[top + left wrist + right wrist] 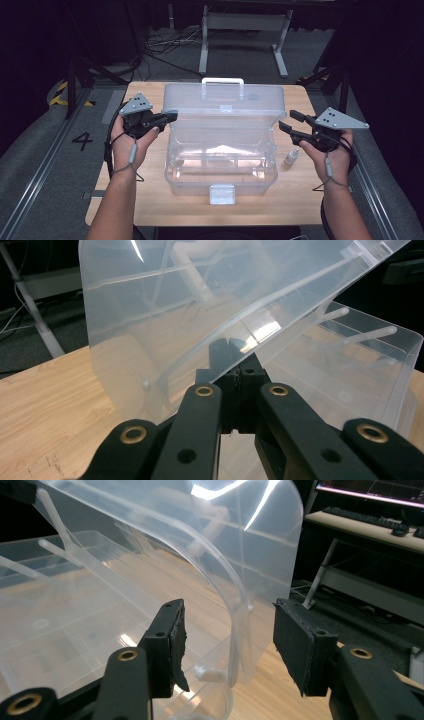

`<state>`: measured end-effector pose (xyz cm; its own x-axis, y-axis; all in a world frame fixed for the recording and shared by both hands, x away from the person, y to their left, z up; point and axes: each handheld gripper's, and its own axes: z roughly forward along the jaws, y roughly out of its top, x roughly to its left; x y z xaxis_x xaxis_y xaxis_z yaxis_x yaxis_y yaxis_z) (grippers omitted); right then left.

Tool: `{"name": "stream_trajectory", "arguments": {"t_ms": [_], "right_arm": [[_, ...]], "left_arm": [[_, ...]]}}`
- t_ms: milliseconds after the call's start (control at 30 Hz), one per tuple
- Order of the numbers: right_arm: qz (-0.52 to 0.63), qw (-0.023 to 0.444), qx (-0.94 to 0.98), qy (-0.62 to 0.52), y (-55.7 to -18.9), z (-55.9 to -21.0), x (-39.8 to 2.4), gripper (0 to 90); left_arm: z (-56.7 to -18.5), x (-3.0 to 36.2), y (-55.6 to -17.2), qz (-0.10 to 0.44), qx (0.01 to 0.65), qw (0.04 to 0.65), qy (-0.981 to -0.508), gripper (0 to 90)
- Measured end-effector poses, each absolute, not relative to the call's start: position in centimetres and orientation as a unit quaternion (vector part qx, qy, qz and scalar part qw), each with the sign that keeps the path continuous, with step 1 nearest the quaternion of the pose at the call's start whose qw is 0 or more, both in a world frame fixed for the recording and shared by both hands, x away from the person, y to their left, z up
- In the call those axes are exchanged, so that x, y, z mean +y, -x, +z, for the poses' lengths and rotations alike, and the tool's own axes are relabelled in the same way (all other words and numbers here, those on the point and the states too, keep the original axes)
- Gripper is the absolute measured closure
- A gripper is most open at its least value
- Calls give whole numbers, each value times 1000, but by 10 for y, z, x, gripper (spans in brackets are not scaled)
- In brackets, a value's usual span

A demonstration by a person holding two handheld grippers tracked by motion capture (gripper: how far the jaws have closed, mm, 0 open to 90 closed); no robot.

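My left gripper (pixel 231 347) is clamped on the clear storage box's lid (pixel 200 305); my right gripper (pixel 227 645) stands released, lid edge between jaws; the high view adds a dropper bottle (pixel 291 157)

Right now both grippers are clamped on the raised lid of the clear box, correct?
Not quite. The left gripper is clamped on the lid, but in the right gripper view the right gripper has open jaws, with the lid's edge between the pads and untouched.

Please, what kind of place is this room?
Probably a lab or recording studio: a small wooden table stands on grey carpet with a taped number 4, loose cables lie behind, and a keyboard desk stands nearby.
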<state>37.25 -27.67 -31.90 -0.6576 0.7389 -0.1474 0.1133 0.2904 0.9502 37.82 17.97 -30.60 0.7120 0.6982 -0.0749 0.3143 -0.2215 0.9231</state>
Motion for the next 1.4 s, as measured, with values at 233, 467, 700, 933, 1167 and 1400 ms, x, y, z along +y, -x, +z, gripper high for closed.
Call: {"name": "stream_trajectory", "arguments": {"t_ms": [233,467,700,933,1167,1400], "right_arm": [[523,295,744,-293,-388,-319,-270,481],[518,297,747,-292,-397,-317,-263,469],[495,280,752,-334,-403,-317,-253,445],[496,299,739,-345,-406,-316,-248,459],[493,328,732,-337,-405,-315,-246,505],[485,360,726,-327,-396,-314,-250,646]], "left_arm": [[-306,180,-378,179,332,528,-761,897],[-307,180,-377,178,331,527,-763,896],[-307,180,-376,177,330,525,-765,895],[-307,180,-375,178,329,523,-766,894],[-306,179,-375,177,326,525,-766,884],[-307,180,-375,177,327,521,-769,848]]}}
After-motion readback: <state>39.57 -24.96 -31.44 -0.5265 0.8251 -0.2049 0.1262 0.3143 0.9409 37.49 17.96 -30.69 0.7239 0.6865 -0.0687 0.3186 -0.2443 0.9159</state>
